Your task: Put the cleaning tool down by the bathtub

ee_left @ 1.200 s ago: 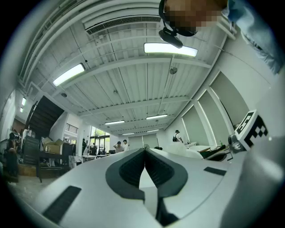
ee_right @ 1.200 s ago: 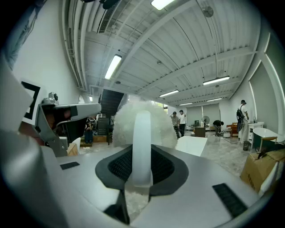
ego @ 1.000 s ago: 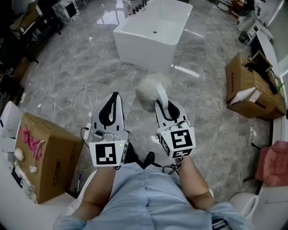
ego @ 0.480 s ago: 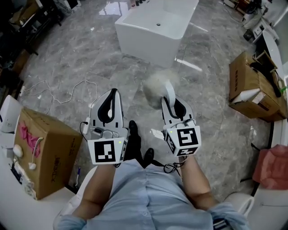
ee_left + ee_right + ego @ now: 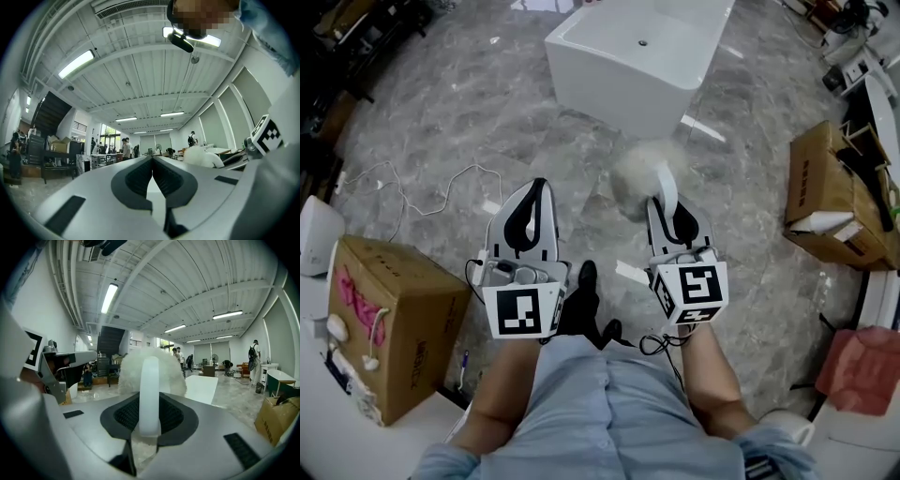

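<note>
The cleaning tool is a fluffy white brush (image 5: pixel 637 171) on a white handle (image 5: pixel 667 190). My right gripper (image 5: pixel 672 214) is shut on that handle, with the fluffy head sticking out past the jaws, well above the floor. In the right gripper view the handle (image 5: pixel 150 394) stands clamped between the dark pads and the brush head (image 5: pixel 151 369) fills the middle. The white bathtub (image 5: pixel 633 58) stands on the marble floor ahead of both grippers, some way off. My left gripper (image 5: pixel 534 195) is beside the right one, shut and empty, its pads (image 5: pixel 140 176) pressed together.
A cardboard box (image 5: pixel 389 314) with pink cloth stands at my left and another open box (image 5: pixel 832 192) at the right. A white cable (image 5: pixel 422 202) trails over the floor to the left. A pink object (image 5: pixel 858 370) lies at lower right. People stand far off in the hall.
The person has stepped forward: a dark shoe now shows between the grippers and the boxes have slid back. Both grippers keep their pose and the right one keeps its hold.
</note>
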A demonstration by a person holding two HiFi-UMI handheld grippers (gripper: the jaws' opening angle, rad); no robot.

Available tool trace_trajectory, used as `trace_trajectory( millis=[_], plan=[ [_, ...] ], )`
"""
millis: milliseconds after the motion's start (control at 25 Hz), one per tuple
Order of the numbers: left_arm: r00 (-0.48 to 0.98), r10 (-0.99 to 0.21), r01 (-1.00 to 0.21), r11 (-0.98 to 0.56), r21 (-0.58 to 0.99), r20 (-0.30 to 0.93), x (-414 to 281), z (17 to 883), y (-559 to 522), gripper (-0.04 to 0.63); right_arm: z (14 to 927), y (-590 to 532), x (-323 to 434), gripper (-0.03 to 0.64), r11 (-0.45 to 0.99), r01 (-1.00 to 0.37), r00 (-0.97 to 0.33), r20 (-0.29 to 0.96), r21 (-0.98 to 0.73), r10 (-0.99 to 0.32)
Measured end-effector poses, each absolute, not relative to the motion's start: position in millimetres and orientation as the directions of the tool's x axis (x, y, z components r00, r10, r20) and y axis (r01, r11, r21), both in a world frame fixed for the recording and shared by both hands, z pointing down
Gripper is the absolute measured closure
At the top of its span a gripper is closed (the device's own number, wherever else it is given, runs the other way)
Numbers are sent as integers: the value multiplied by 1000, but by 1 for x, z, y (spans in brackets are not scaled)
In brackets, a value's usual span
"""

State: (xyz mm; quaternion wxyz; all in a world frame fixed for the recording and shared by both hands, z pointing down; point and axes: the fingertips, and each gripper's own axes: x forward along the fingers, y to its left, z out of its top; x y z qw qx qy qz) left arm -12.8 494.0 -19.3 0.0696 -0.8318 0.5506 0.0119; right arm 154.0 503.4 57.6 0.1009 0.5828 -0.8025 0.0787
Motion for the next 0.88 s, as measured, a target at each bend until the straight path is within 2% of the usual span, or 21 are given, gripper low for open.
trace_trajectory(
  millis=[400,720,880],
  plan=[
    [403,-908,-914,-392,-106,-116,-43,-28,368,579,44,378,129,520,287,-958,-275,240,17,-931],
    [404,-900,-915,-400,-57,-164,-56,-42,313,579,32,329,118,520,259,-965,-244,214,45,-946],
    [422,-894,-906,-411,-98,-154,-57,-38,294,578,33,313,119,520,247,-968,-233,209,45,-950]
  ],
)
